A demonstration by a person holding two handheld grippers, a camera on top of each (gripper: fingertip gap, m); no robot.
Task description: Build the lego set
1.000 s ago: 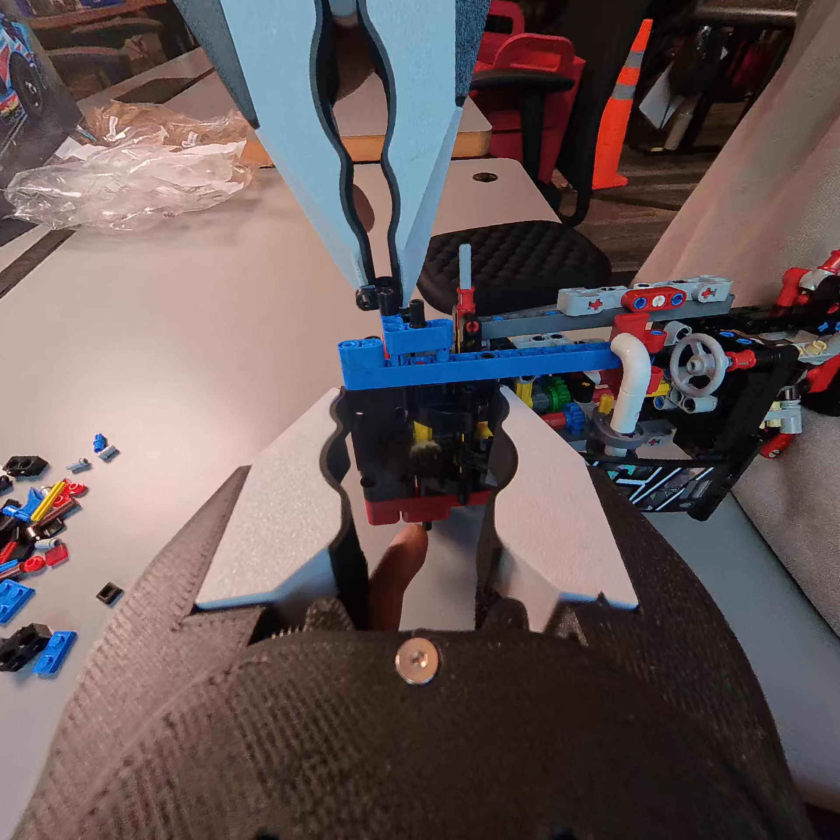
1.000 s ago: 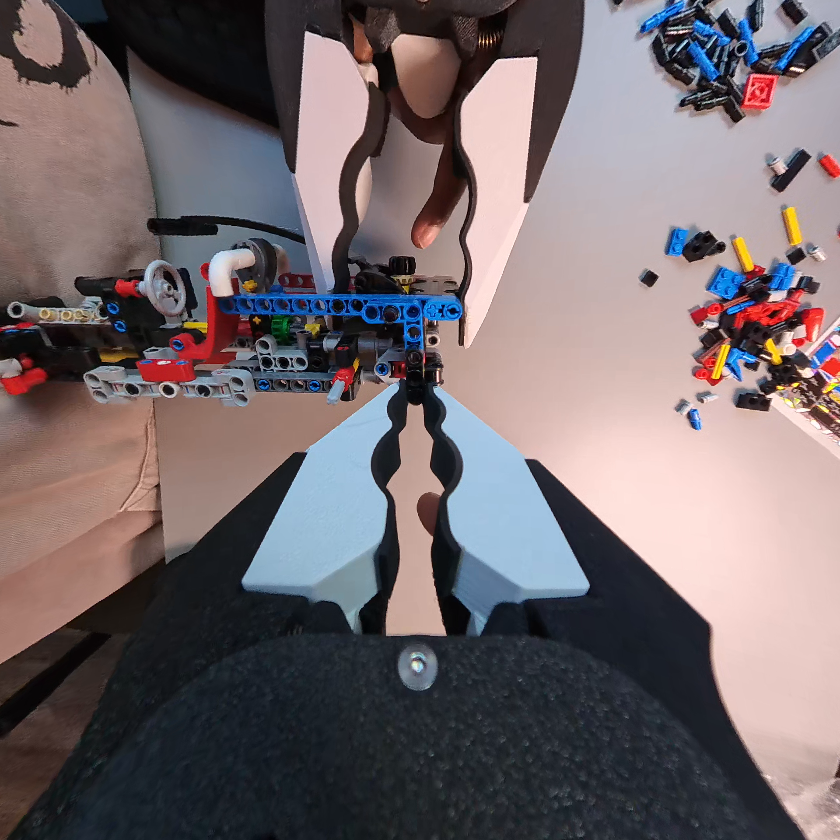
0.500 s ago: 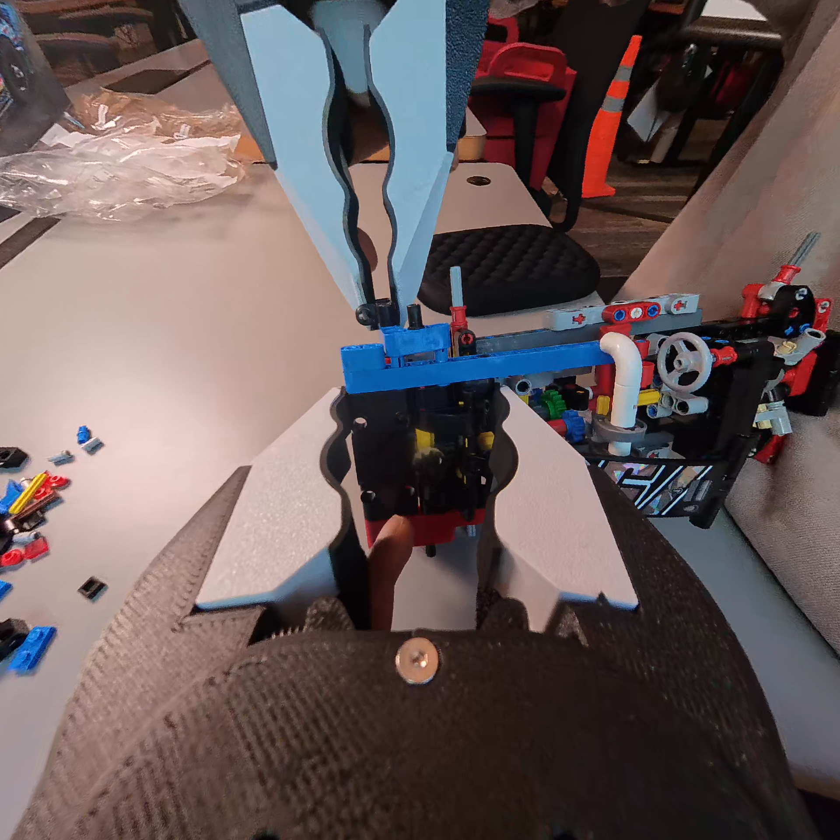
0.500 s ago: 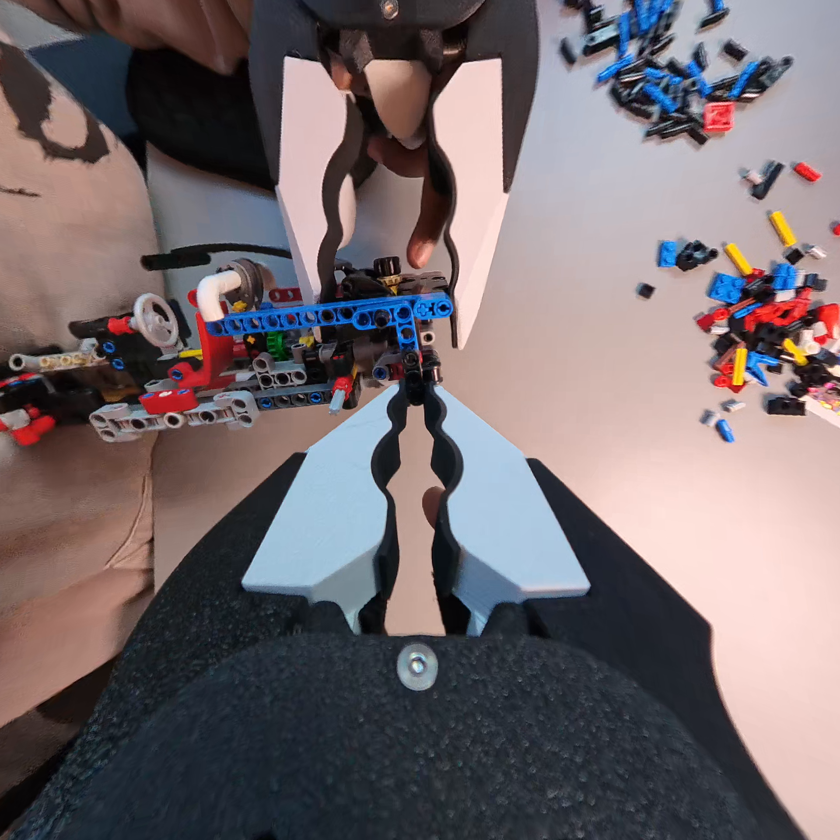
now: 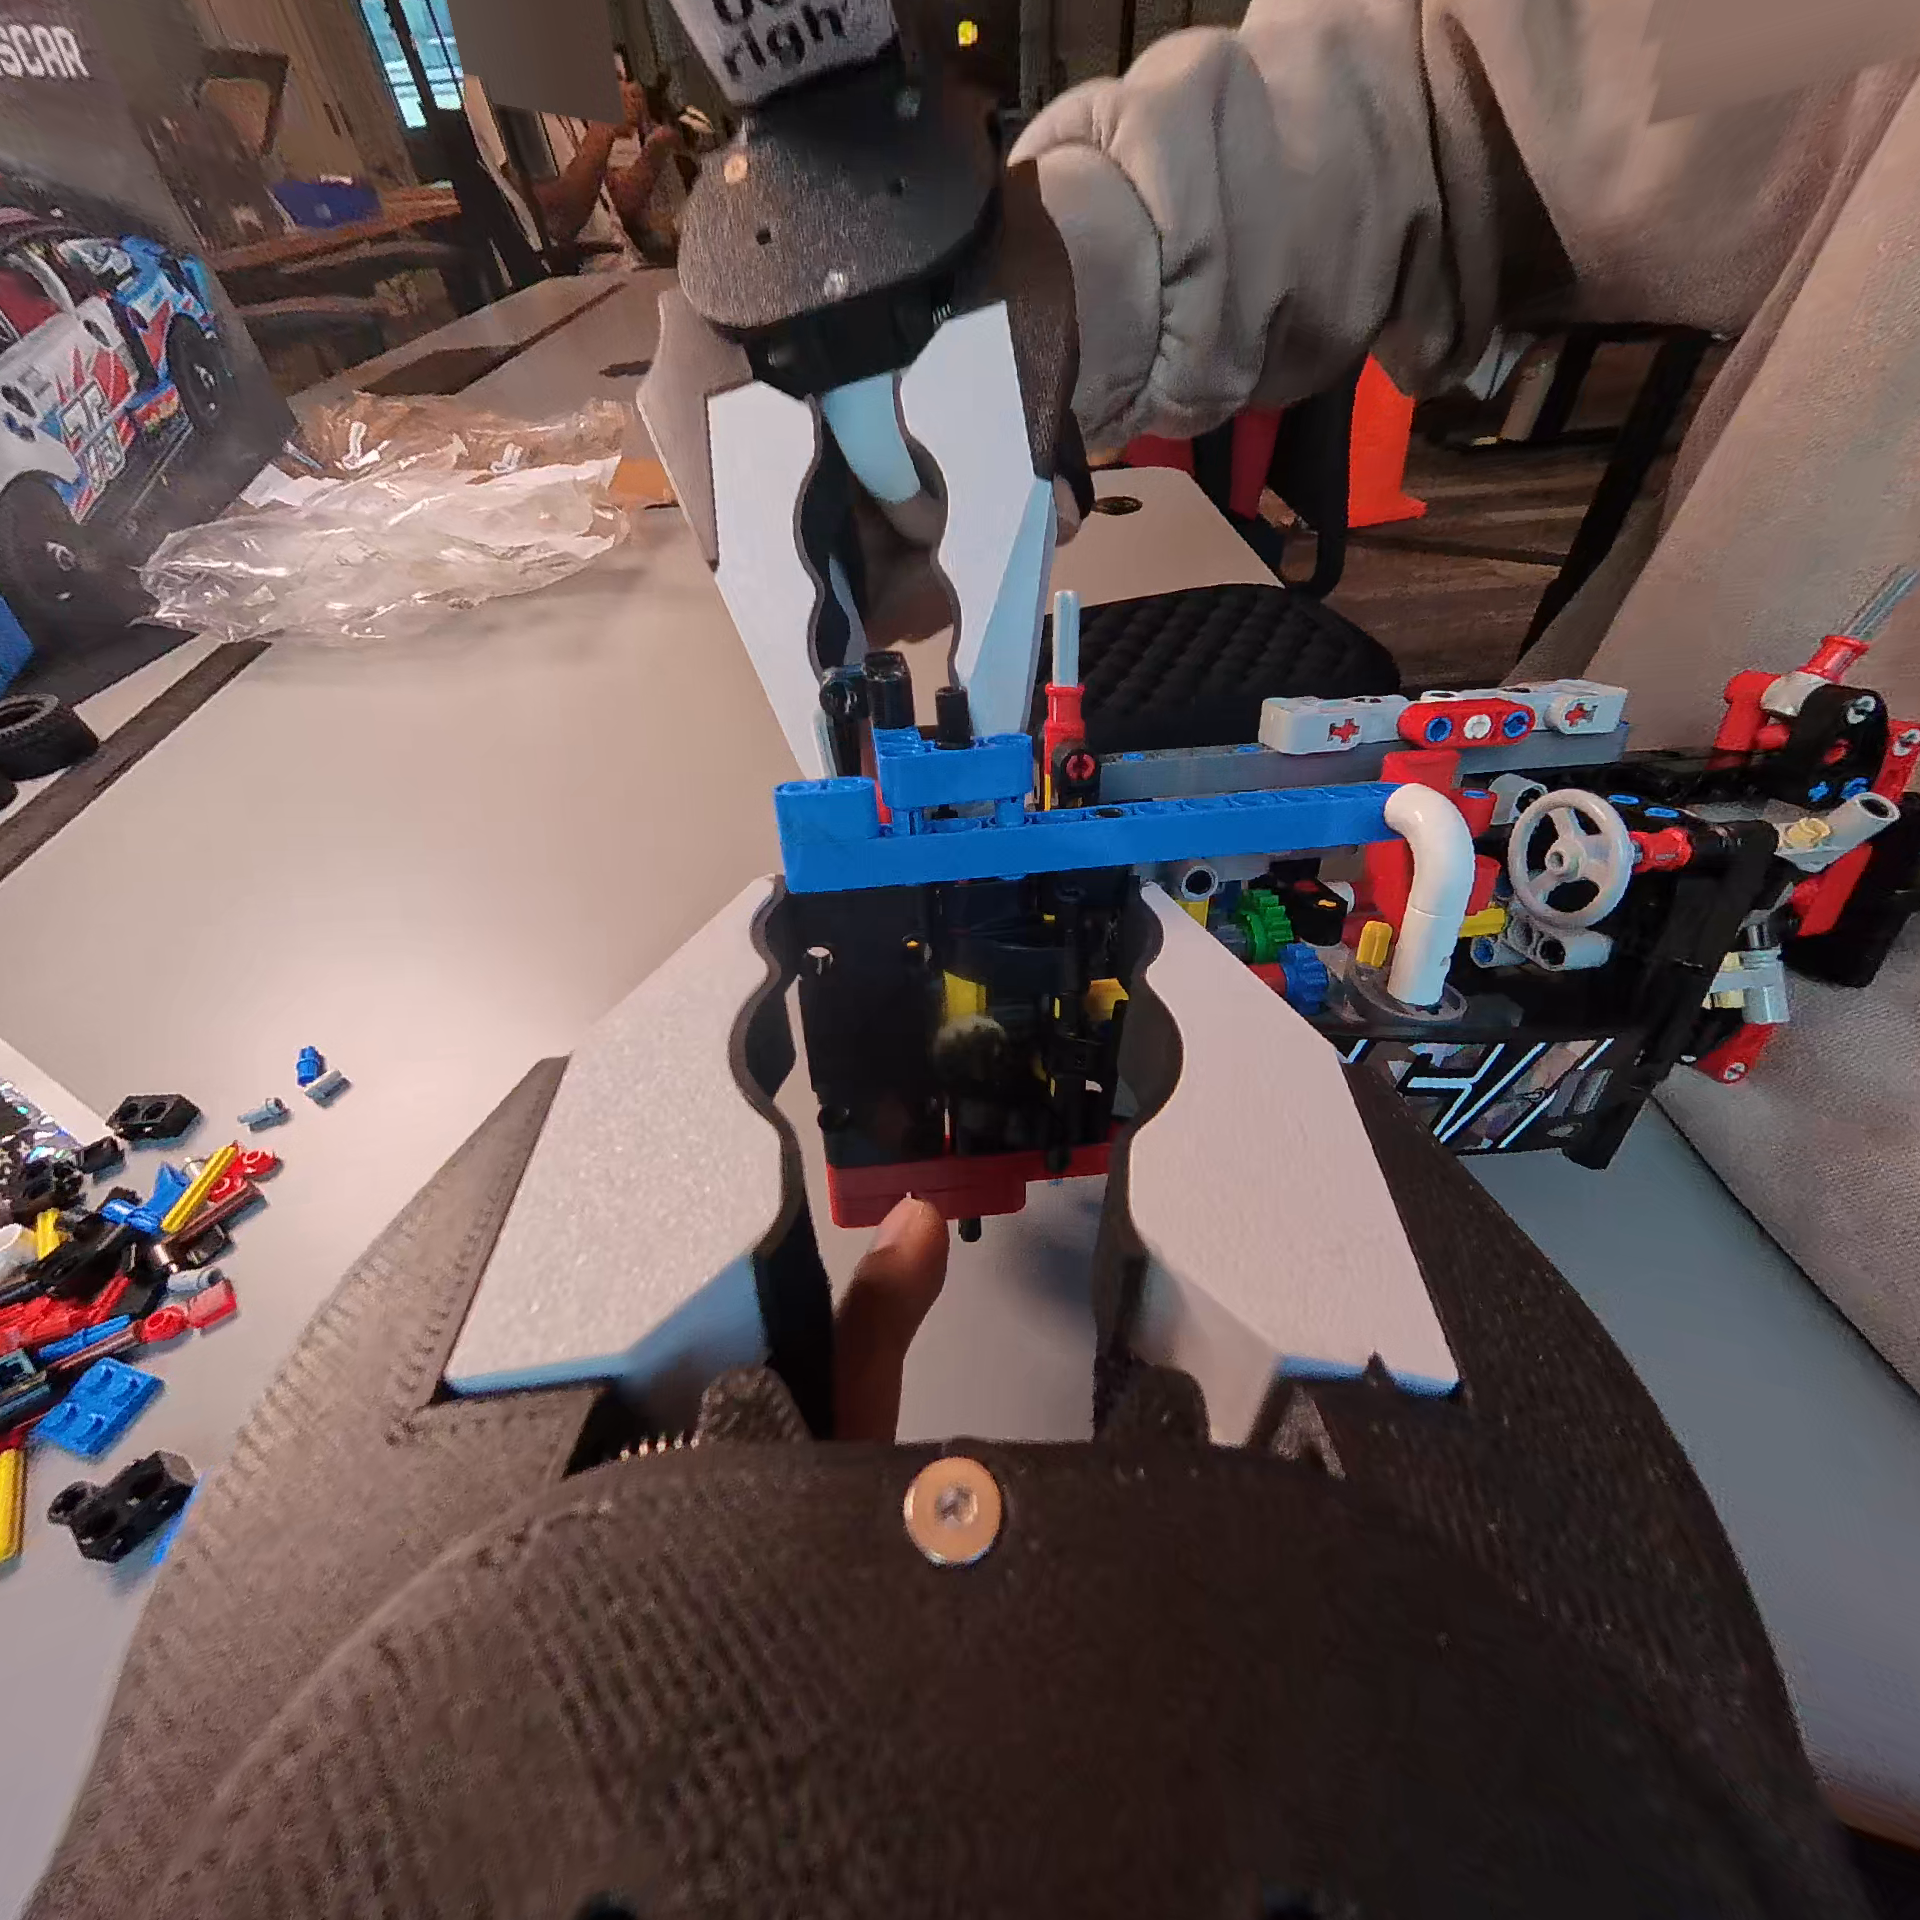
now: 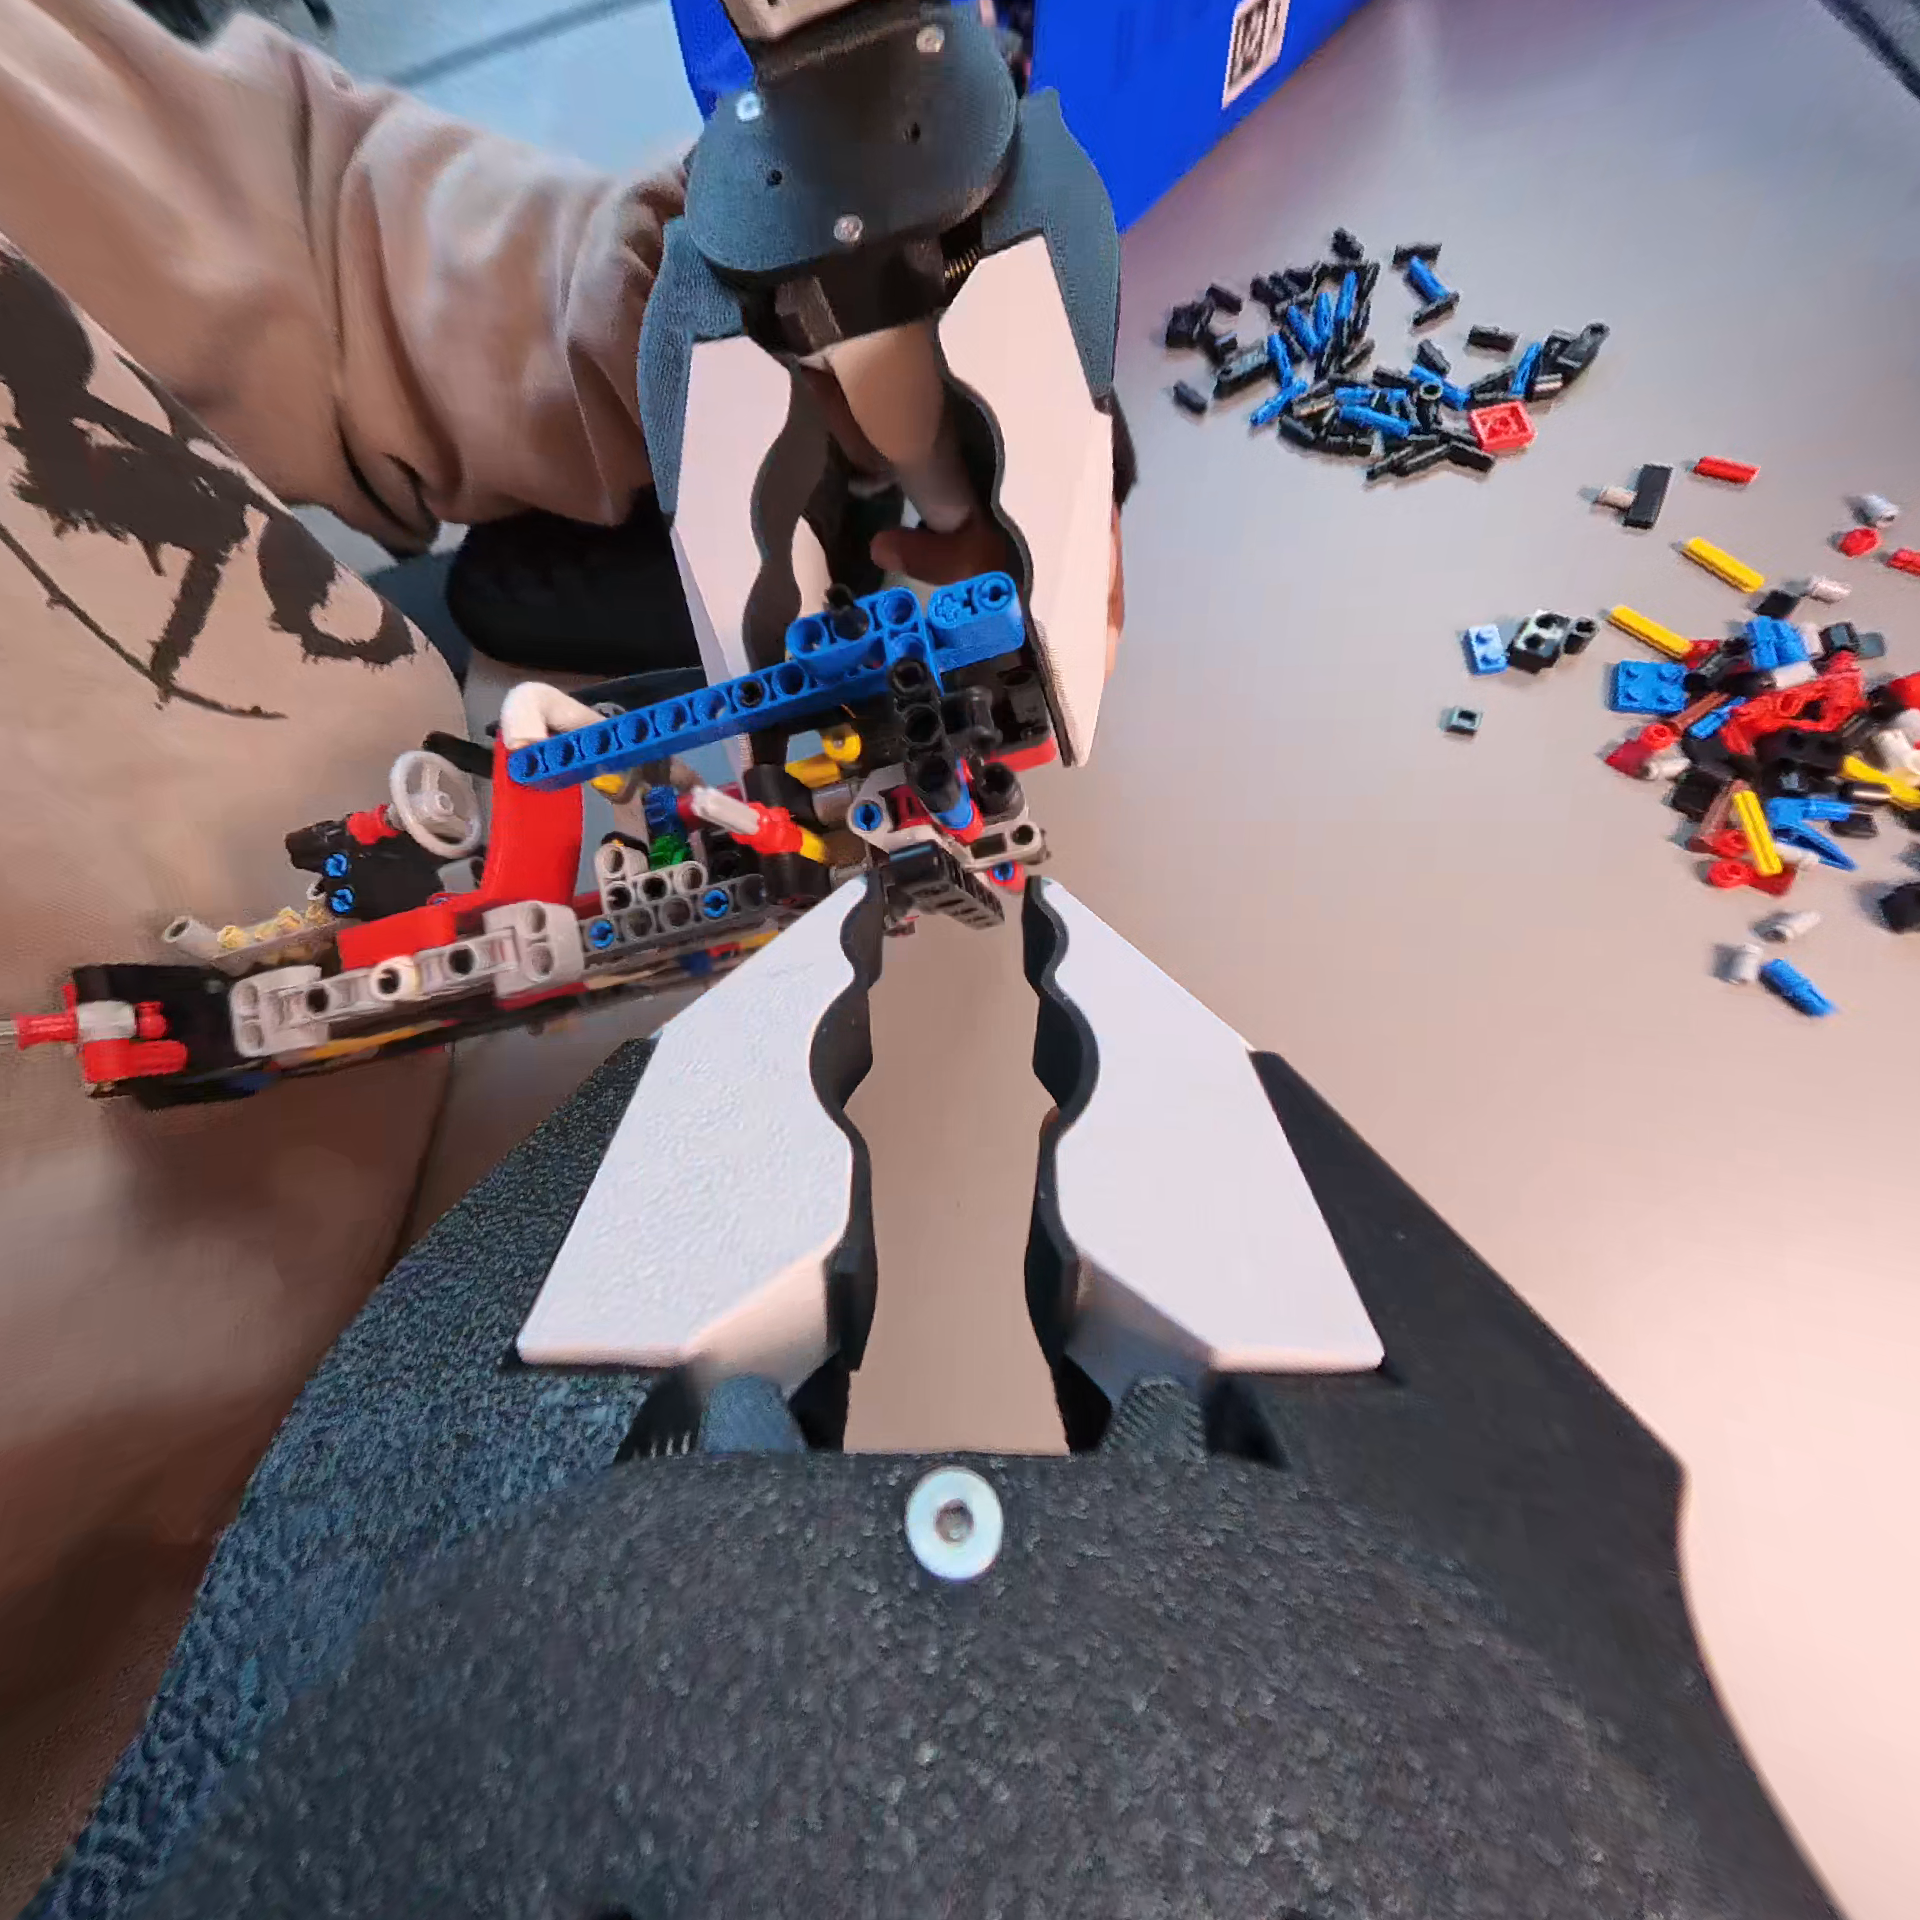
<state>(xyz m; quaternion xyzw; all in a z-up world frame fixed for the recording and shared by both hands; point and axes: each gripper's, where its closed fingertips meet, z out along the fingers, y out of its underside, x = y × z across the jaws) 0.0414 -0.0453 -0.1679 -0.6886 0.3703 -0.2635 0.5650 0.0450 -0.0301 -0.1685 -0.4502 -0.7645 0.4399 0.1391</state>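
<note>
Right gripper (image 6: 945, 894) now parted, where narrow pinch on black pin was held a second ago; fingertips now set just beside black connector at model's near end, nothing gripped. Left gripper (image 5: 961, 935) kept clamped on black-and-red end block of long multicoloured lego car chassis (image 5: 1351, 894), chassis held above grey tabletop (image 5: 364, 831). Blue studless beam (image 5: 1091, 831) seen along chassis top. Loose small lego pieces (image 6: 1766, 748) scattered on tabletop, well apart from model.
</note>
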